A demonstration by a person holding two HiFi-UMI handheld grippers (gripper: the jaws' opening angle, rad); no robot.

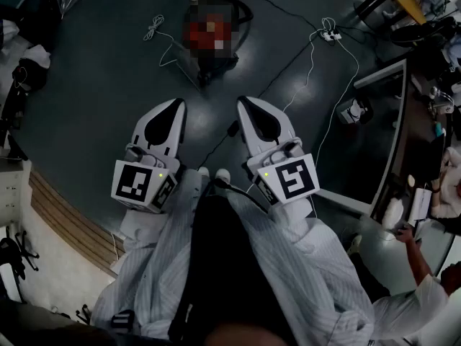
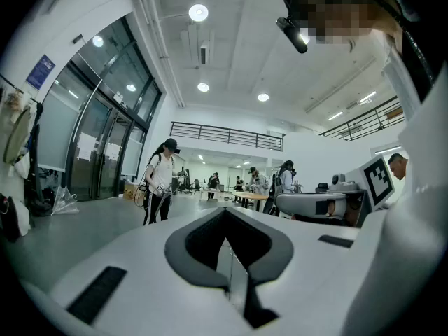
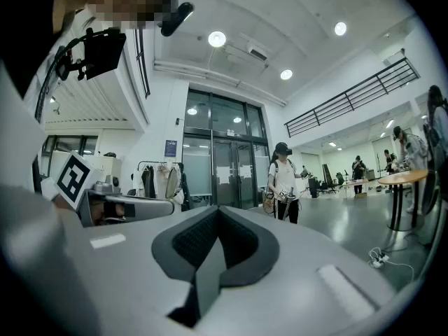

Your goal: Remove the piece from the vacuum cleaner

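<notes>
In the head view a red and black vacuum cleaner (image 1: 216, 62) stands on the dark floor well ahead of me, partly under a mosaic patch. Which piece belongs to it I cannot tell from here. My left gripper (image 1: 175, 105) and right gripper (image 1: 243, 103) are held side by side at waist height, pointing toward it and well short of it. Both are shut and hold nothing. In the left gripper view the left gripper (image 2: 225, 214) has its jaws pressed together, and in the right gripper view the right gripper (image 3: 217, 214) does too. Both of these views look out level across the hall.
A white power strip (image 1: 330, 34) with trailing cables lies on the floor at the right, and a loose white cable (image 1: 153, 29) at the left. A desk (image 1: 400, 114) with a seated person (image 1: 421, 298) is at the right. People (image 2: 162, 180) (image 3: 283, 180) stand in the hall.
</notes>
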